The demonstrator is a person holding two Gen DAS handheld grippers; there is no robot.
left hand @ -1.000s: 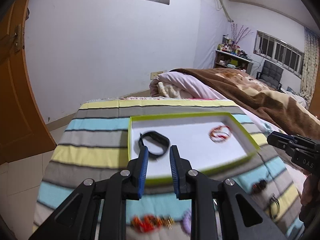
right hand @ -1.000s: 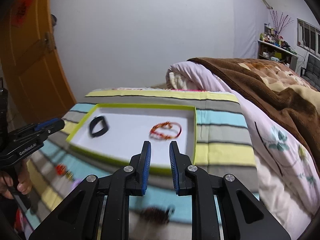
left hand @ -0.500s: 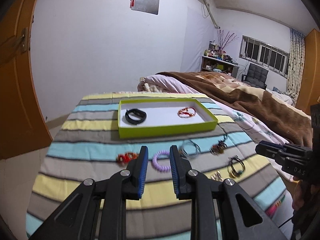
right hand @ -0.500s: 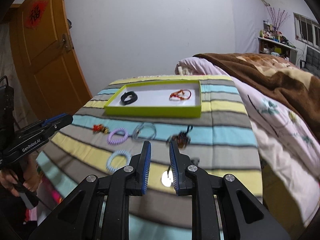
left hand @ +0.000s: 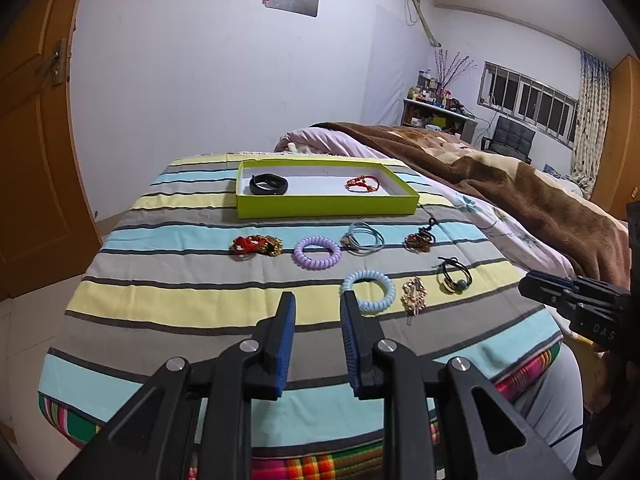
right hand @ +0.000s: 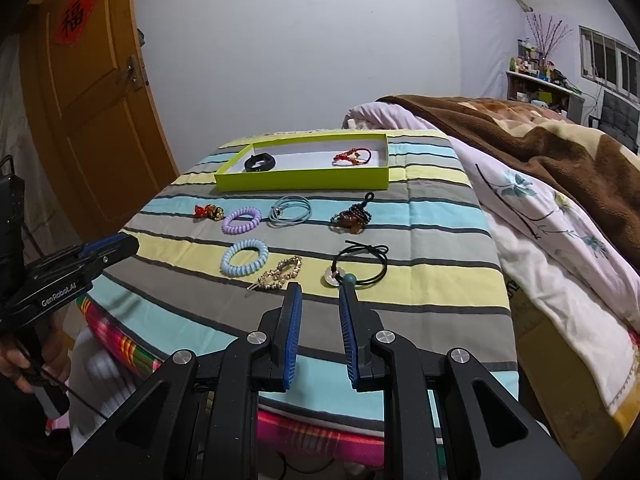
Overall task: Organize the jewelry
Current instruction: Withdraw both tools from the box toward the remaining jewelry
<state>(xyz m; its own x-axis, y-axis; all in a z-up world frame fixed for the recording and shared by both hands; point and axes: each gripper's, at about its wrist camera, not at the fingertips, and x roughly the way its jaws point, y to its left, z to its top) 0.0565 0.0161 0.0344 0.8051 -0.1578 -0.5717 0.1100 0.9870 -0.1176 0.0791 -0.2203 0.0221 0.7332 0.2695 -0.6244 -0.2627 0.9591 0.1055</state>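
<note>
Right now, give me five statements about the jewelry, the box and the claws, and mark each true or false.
1. The shallow lime-green cardboard box holds two pieces. True.
2. The black rubber wristband lies on the striped blanket. False: it is in the box.
3. The lilac spiral hair tie lies outside the box. True.
4. The left claw grips the pale blue spiral hair tie. False: it is open and empty.
5. The right claw is open. True.
</note>
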